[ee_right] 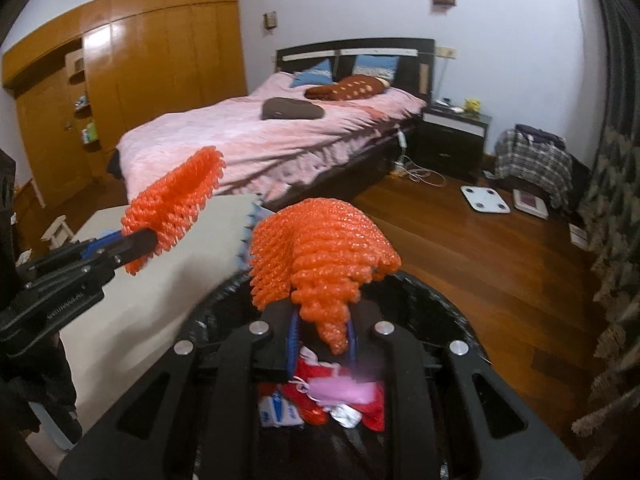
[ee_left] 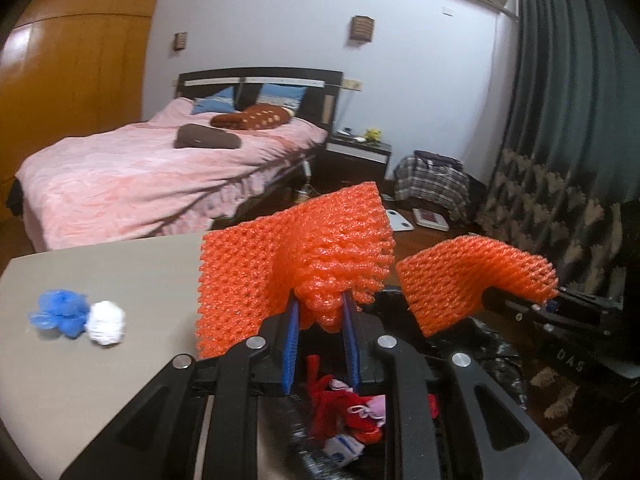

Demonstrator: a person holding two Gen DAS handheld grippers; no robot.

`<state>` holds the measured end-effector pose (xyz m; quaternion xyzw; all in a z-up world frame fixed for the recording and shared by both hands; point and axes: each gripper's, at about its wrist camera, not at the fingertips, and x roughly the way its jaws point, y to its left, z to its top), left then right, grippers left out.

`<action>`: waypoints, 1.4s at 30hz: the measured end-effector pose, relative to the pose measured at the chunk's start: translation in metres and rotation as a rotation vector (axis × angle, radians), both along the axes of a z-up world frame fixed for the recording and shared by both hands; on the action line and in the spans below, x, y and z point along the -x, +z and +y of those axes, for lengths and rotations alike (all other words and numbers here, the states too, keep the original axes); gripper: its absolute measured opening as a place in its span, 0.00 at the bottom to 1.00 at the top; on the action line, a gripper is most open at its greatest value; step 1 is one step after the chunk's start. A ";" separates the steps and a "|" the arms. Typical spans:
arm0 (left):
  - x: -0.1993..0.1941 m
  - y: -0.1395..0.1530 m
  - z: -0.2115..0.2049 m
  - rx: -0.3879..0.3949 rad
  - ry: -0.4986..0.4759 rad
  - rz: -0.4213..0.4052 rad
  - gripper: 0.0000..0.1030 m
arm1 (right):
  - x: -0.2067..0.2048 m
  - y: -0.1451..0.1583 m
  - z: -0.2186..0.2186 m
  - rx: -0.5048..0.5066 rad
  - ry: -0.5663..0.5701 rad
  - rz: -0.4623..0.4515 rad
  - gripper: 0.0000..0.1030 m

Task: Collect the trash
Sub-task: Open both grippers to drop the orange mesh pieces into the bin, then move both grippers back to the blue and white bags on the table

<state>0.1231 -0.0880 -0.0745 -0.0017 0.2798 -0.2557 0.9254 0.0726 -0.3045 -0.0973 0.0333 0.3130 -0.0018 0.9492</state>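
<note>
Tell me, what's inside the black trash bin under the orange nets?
The trash bin holds red wrappers, something pink and a white-and-blue packet. The grippers and the orange nets cover much of the inside, so anything deeper is hidden.

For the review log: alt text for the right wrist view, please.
The right gripper pinches an orange foam net above a black-lined trash bin holding red and pink scraps. At left, the left gripper holds a second orange net over the table.

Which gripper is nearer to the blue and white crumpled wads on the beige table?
Left. The left gripper sits beside the table bearing the wads; the right gripper is beyond it, farther.
</note>
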 end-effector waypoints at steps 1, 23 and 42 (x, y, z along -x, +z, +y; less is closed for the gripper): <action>0.000 -0.001 -0.005 0.001 -0.010 0.001 0.20 | 0.003 -0.003 -0.003 -0.001 -0.012 0.006 0.17; -0.014 -0.026 -0.034 0.013 -0.111 0.088 0.67 | 0.018 -0.048 -0.038 0.037 -0.114 0.071 0.85; -0.006 0.017 0.100 -0.029 0.230 -0.077 0.94 | -0.024 0.000 0.052 -0.030 0.044 -0.043 0.95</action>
